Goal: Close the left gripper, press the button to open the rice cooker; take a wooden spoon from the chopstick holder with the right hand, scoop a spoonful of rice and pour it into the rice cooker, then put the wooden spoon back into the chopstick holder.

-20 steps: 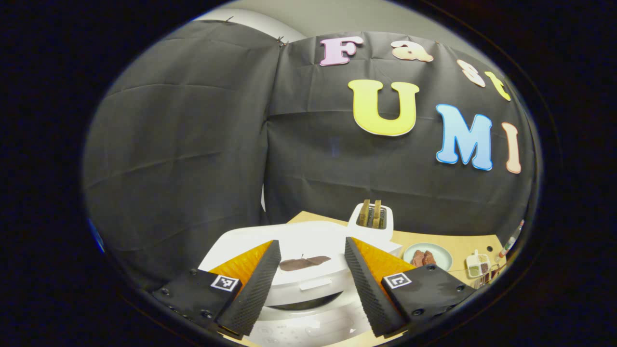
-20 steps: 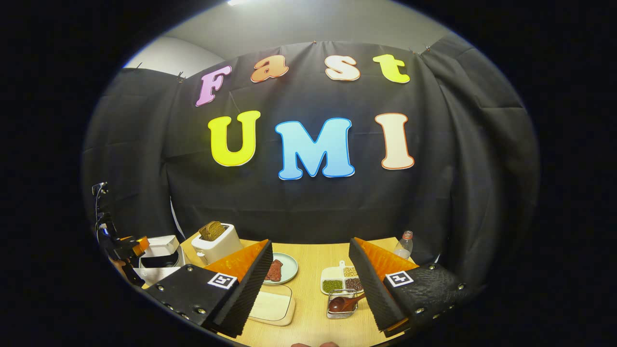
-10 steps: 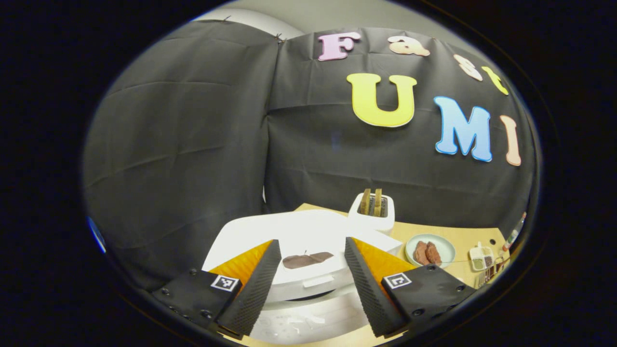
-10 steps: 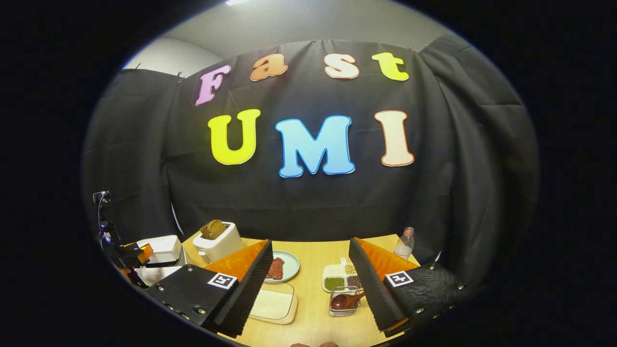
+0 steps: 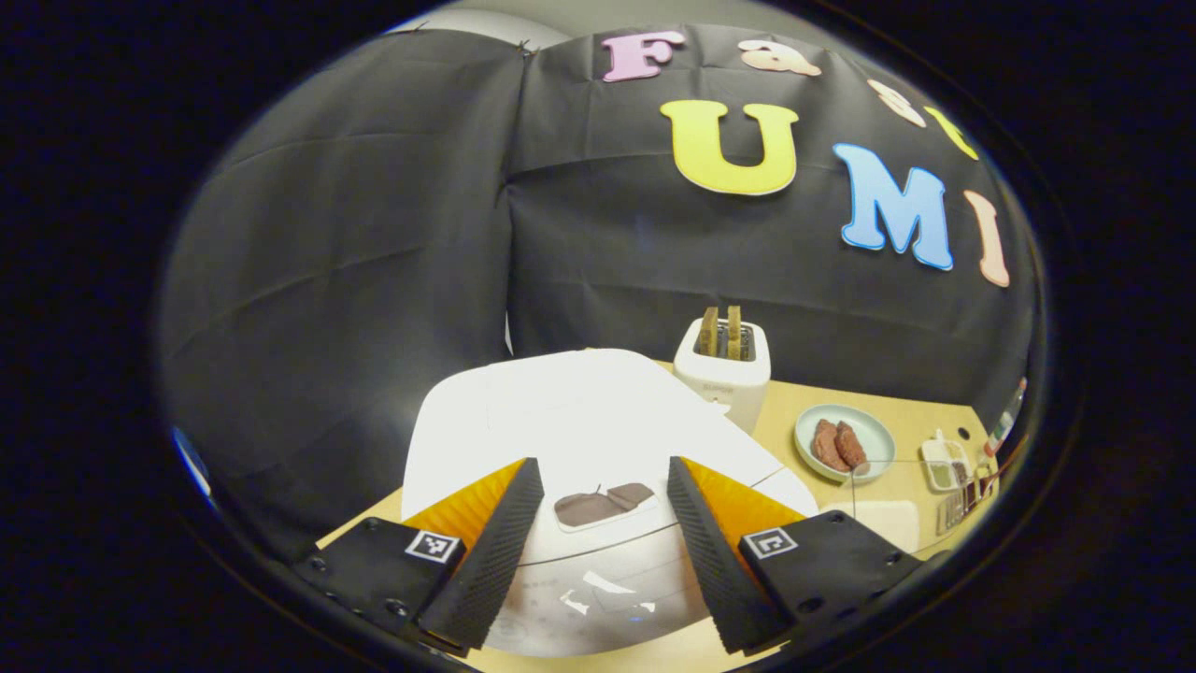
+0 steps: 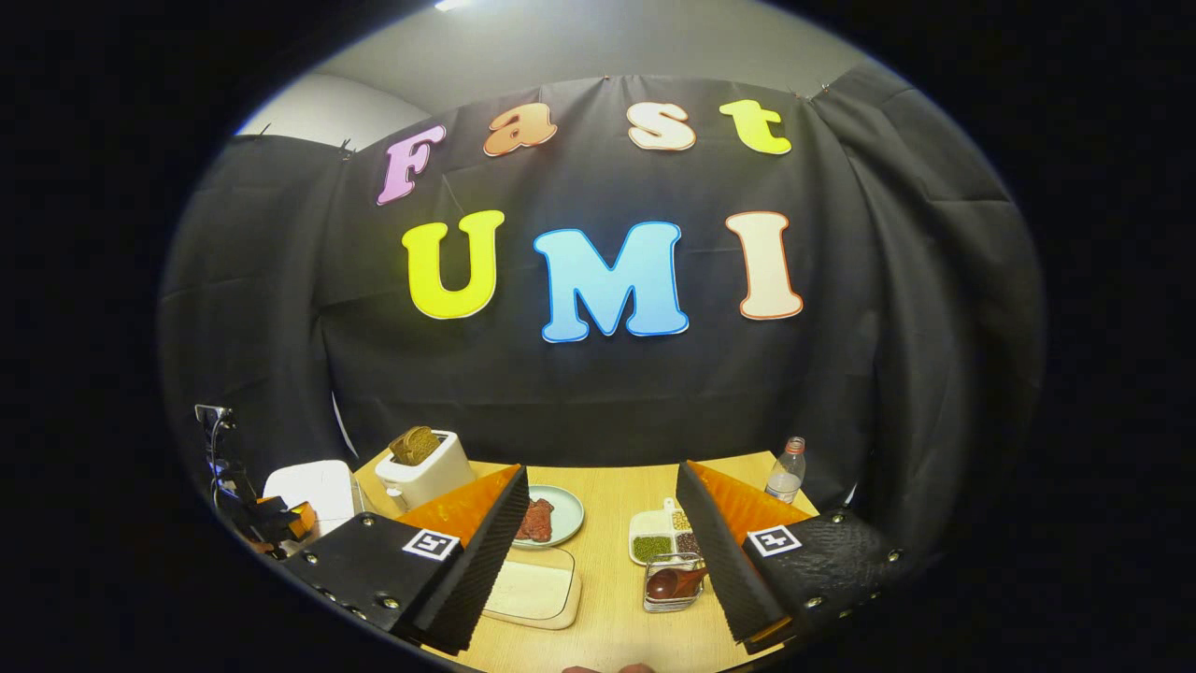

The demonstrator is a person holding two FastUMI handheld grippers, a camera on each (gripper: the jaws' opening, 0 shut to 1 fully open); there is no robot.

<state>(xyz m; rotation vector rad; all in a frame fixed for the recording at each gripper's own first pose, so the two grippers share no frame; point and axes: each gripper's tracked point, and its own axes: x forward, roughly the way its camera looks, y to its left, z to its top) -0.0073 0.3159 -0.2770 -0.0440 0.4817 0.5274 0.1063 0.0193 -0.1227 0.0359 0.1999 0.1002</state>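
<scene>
1. Left gripper (image 5: 598,551), jaws standing wide apart and holding nothing, is hanging over the rice cooker (image 5: 579,421), whose lid now lies lower than a second ago.
2. Right gripper (image 6: 603,551), equally wide and empty, is waiting above the wooden spoon (image 6: 675,583), likely for pickup.

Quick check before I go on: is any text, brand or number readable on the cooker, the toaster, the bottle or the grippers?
No text is readable on any of these.
Rice cooker: faint markings on its front panel, too blurred to read.
Toaster: a small mark on its front, too small to read.
Water bottle: label too small to read.
Left gripper and right gripper: square coded tags on the fingers, with patterns and no words.
</scene>
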